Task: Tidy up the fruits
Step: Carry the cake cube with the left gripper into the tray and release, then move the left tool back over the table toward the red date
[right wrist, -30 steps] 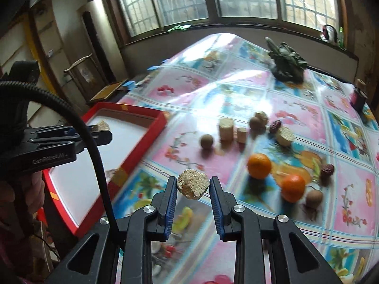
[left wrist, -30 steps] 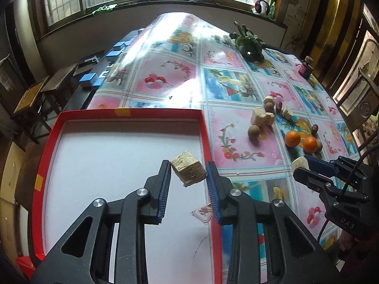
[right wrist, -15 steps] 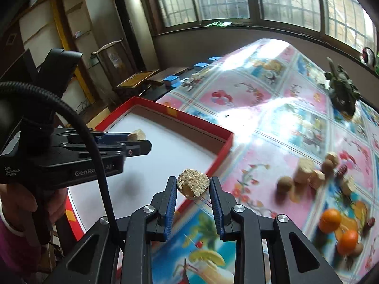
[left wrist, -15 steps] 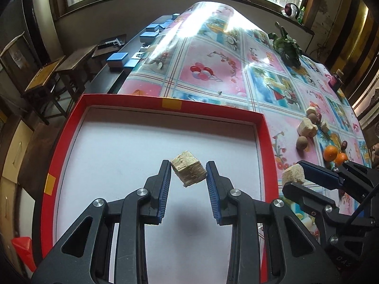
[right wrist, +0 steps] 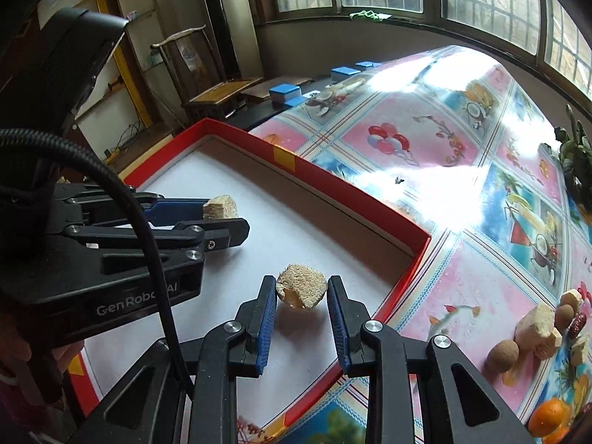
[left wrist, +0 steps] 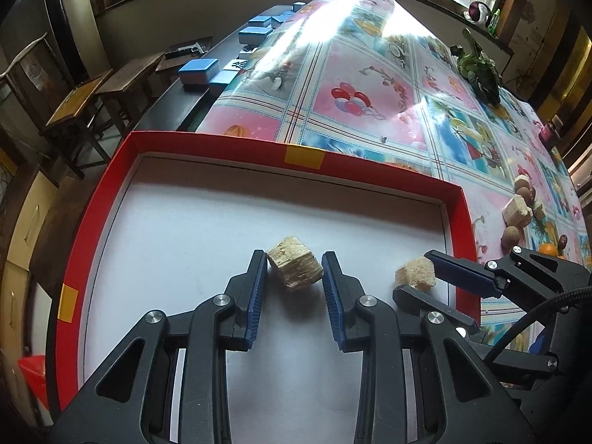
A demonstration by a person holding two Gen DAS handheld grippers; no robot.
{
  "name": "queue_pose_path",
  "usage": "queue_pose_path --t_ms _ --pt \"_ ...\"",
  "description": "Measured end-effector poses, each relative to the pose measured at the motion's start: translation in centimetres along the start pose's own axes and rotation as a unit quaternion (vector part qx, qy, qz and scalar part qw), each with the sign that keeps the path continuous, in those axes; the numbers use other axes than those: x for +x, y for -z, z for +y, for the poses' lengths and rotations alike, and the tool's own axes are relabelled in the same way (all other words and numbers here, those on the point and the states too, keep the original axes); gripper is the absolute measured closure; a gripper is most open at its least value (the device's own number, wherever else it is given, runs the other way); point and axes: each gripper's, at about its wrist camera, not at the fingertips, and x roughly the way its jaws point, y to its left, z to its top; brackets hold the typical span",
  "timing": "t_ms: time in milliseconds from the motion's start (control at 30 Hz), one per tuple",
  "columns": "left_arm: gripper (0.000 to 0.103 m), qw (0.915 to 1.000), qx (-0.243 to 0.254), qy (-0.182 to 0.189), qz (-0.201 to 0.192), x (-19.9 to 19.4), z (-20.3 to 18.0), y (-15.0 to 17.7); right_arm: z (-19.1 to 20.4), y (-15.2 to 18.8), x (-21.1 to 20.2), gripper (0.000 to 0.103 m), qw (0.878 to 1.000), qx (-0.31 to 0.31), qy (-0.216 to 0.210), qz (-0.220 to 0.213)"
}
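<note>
Left gripper [left wrist: 294,272] grips a tan chunk [left wrist: 295,268] mid-frame, right gripper [right wrist: 302,292] another chunk [right wrist: 302,291], both above red tray [left wrist: 373,178]

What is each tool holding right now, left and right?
Left tool: closed on a tan fibrous chunk, above the red tray.
Right tool: closed on a second tan chunk.

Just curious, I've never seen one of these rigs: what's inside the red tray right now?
The red tray shows only a bare white floor. The two tan chunks sit clamped in the grippers above it. The near part, under the grippers, is hidden.
</note>
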Motion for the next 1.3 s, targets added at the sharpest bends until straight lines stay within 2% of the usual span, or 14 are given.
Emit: queue_pose_path --t_ms 133,200,300,333,433,633,933,1067,1300 --pt "0.073 0.9999 0.001 -0.016 -0.003 0.0 0.0 0.0 -0.1 -0.1 0.6 0.076 1.000 -0.009 -0.001 -0.007" --pt "0.060 0.9999 0.004 -0.016 -0.004 0.0 0.0 0.0 -0.2 -0.2 0.7 0.075 1.000 -0.006 -0.006 -0.008" --pt "0.049 0.9998 -0.002 -0.013 -0.013 -0.7 0.2 0.1 -0.2 -0.2 0.3 0.069 1.000 -0.004 -0.013 -0.015" --pt "0.049 0.9997 -0.003 -0.016 -0.018 -1.0 0.3 0.1 -0.1 -0.1 0.0 0.066 1.000 -0.004 -0.014 -0.019" --pt "0.049 0.9992 -0.001 -0.025 -0.030 -2.1 0.2 0.2 0.0 0.2 -1.0 0.066 1.000 0.002 -0.012 -0.027" --pt "0.049 0.9988 0.015 -0.009 -0.045 -4.0 -1.6 1.1 -0.2 1.5 -4.7 0.066 0.998 0.014 -0.016 -0.059" --pt "0.049 0.9973 0.048 0.025 -0.049 -5.4 -7.0 2.7 -2.6 5.4 -9.5 0.066 0.995 0.057 0.014 -0.086" --pt "0.040 0.9960 0.064 0.039 -0.050 -5.8 -9.6 3.4 -4.1 7.4 -11.5 0.065 0.992 0.083 0.029 -0.094" --pt "0.040 0.9911 0.107 0.069 -0.039 -5.8 -15.0 4.6 -7.0 11.4 -14.7 0.064 0.986 0.117 0.064 -0.099"
